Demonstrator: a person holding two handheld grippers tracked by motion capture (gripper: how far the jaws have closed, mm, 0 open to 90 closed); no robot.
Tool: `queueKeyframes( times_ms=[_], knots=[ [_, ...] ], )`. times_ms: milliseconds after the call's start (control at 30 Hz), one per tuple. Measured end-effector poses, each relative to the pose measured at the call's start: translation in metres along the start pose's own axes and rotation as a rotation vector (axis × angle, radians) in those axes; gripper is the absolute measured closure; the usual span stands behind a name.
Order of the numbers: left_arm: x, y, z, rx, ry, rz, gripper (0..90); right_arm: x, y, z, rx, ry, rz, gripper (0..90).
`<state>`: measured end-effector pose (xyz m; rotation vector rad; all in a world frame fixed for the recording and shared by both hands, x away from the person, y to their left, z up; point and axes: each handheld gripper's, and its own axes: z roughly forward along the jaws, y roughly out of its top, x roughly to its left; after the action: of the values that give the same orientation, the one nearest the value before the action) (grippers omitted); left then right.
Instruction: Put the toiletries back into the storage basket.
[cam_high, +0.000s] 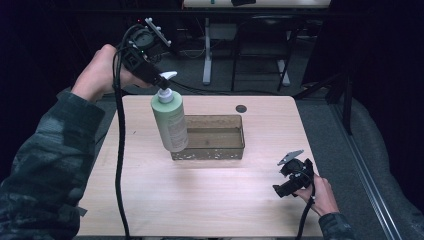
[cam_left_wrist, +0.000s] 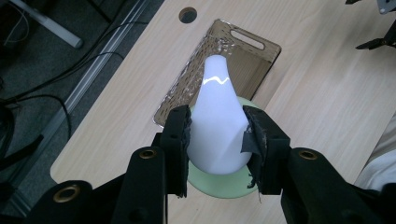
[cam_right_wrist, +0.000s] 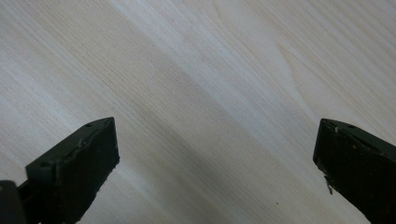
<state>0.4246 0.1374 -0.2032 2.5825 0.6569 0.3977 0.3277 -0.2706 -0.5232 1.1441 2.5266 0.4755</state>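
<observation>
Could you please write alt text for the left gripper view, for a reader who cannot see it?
The left gripper clamps the white pump head of a pale green bottle, held above a brown translucent tray on a light wooden table.

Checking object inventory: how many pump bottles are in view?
1. The green pump bottle hangs over the table at the brown tray's left end, its white pump head clamped in the left gripper. None seems hidden.

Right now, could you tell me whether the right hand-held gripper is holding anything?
No, the right hand-held gripper has its jaws spread wide over bare table, nothing between them.
</observation>
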Motion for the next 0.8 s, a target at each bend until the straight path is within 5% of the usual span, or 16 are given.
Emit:
queueKeyframes(
  times_ms=[800],
  knots=[
    [0.014, 0.007, 0.009, -0.001, 0.034, -0.034, 63.3, 0.0, -0.001, 0.0, 0.005, -0.005, -0.011, 0.0]
  ],
)
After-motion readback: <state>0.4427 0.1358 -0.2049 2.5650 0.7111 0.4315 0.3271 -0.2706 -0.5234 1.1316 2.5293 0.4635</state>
